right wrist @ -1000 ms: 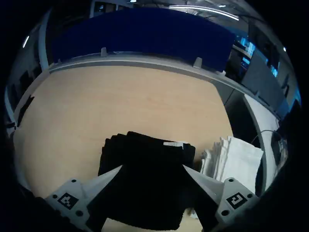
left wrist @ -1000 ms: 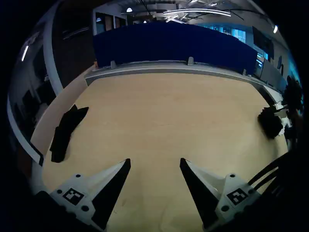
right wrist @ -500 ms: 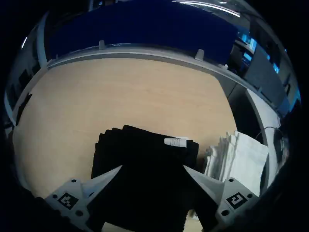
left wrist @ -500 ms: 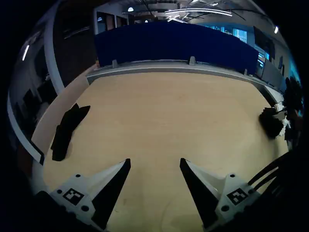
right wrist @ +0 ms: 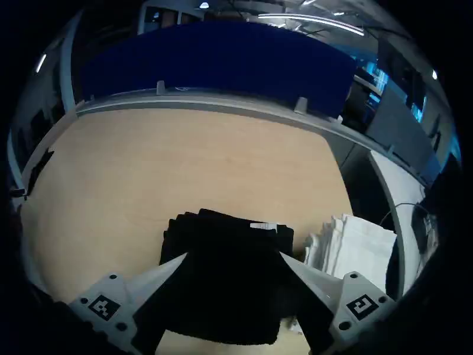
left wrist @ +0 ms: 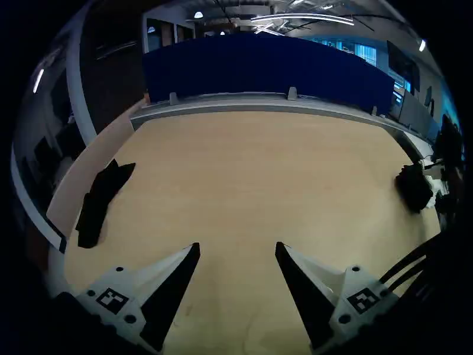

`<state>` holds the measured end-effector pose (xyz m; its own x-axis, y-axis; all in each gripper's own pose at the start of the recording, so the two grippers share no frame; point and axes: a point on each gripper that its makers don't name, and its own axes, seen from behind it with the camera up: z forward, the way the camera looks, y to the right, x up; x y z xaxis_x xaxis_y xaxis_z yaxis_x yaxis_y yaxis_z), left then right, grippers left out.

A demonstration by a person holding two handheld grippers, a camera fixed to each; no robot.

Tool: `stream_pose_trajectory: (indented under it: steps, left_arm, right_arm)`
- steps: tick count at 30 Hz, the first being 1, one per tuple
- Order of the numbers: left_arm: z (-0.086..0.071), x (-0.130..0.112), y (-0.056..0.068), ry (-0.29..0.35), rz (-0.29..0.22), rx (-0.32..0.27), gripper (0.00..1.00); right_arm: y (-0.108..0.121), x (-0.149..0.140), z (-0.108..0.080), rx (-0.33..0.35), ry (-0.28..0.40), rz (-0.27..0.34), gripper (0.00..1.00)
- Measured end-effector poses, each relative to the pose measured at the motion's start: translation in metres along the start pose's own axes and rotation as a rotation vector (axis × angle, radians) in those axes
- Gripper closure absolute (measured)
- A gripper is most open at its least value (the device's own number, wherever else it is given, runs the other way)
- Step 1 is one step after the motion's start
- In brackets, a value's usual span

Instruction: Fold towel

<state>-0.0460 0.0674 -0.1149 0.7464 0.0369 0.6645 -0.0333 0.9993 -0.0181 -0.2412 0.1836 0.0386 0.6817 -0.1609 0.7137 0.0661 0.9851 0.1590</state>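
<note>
Left gripper [left wrist: 236, 248] jaws spread, over table [left wrist: 248, 171]. Right gripper [right wrist: 233, 257] jaws spread too, folded black towel [right wrist: 227, 290] between them, just beside white towel stack [right wrist: 355, 251]. Dark cloth [left wrist: 100, 201] near table's left edge.

**My count of the desk**

I count one table [left wrist: 248, 171] and one blue divider [left wrist: 260, 65] behind it. The left gripper view gives me one loose black cloth [left wrist: 100, 201] and one dark heap [left wrist: 414, 188], too small to identify. The right gripper view gives me two towel stacks: one black stack [right wrist: 227, 266] and one white stack [right wrist: 355, 248]. I cannot count their layers. There are two grippers, the left gripper [left wrist: 236, 245] and the right gripper [right wrist: 233, 255], with two fingers [left wrist: 168, 278] each.
</note>
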Motion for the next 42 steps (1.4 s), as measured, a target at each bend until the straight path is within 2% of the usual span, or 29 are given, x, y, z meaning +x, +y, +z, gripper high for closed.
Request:
stream_pose_trajectory:
  steps: [8,18,24,28,33,42]
  left_arm:
    - [0.001,0.002,0.005,0.003,0.007,-0.012,0.05]
    - [0.001,0.003,0.004,0.006,0.010,-0.017,0.05]
    - [-0.001,0.005,0.003,0.013,0.010,-0.020,0.05]
    - [-0.003,0.005,0.002,0.017,0.010,-0.023,0.05]
    - [-0.004,0.006,0.002,0.023,0.013,-0.028,0.05]
    - [-0.005,0.011,0.000,0.040,0.021,-0.034,0.05]
  right_arm:
    - [0.001,-0.003,-0.007,-0.009,0.003,-0.004,0.00]
    - [-0.003,-0.008,-0.014,-0.013,0.010,0.004,0.00]
    - [-0.005,-0.003,-0.019,-0.029,0.052,0.021,0.00]
    - [-0.004,0.012,-0.027,-0.054,0.134,0.043,0.00]
    - [-0.003,0.035,-0.043,-0.093,0.272,0.074,0.00]
    - [-0.003,0.073,-0.089,-0.174,0.538,0.108,0.00]
